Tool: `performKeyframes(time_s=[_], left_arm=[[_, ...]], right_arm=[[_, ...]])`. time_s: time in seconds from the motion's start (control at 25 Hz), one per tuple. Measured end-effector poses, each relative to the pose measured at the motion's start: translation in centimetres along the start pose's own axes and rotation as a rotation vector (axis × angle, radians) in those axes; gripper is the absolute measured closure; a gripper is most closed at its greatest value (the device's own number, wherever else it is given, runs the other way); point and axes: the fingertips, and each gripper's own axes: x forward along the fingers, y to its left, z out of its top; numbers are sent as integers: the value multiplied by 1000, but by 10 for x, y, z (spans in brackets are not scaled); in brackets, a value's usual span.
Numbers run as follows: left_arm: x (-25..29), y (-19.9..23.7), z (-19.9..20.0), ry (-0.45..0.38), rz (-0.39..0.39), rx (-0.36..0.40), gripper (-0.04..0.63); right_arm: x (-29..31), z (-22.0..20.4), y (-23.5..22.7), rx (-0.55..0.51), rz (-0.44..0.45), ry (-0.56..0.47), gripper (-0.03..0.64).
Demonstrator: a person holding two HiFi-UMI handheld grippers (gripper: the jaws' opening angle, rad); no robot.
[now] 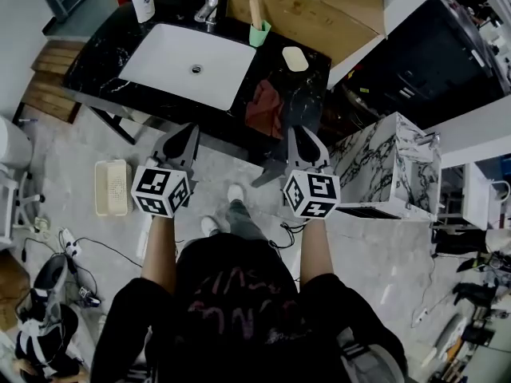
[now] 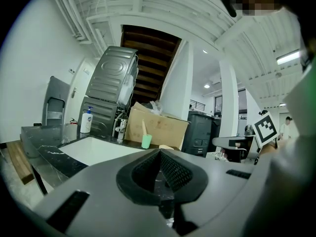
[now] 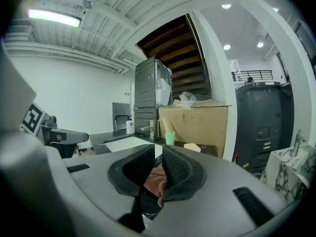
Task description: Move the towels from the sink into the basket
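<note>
Right gripper [image 1: 297, 132], jaws slightly parted, lines up on the red towel [image 1: 263, 108] right of the sink [image 1: 160, 54], apparently to grab it; left gripper [image 1: 190, 131] waits closed and empty.

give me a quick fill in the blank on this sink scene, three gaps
1. The red towel lies on the ___ right of the sink.
2. The basket stands on the ___.
3. The cup right of the faucet is ___.

Missing words: counter; floor; green.
</note>
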Motion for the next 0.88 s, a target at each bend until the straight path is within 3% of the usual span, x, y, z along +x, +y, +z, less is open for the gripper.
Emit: performKeyframes(time_s=[0.2, 0.44, 0.88], left_arm=[[18, 16, 3, 11, 16, 10, 589], [51, 26, 3, 39, 13, 24, 589], [86, 33, -12, 98, 17, 27, 589]], right_arm=[[28, -10, -4, 9, 8, 38, 527], [65, -33, -15, -1, 18, 136, 446], [125, -83, -12, 8, 125, 317, 283]])
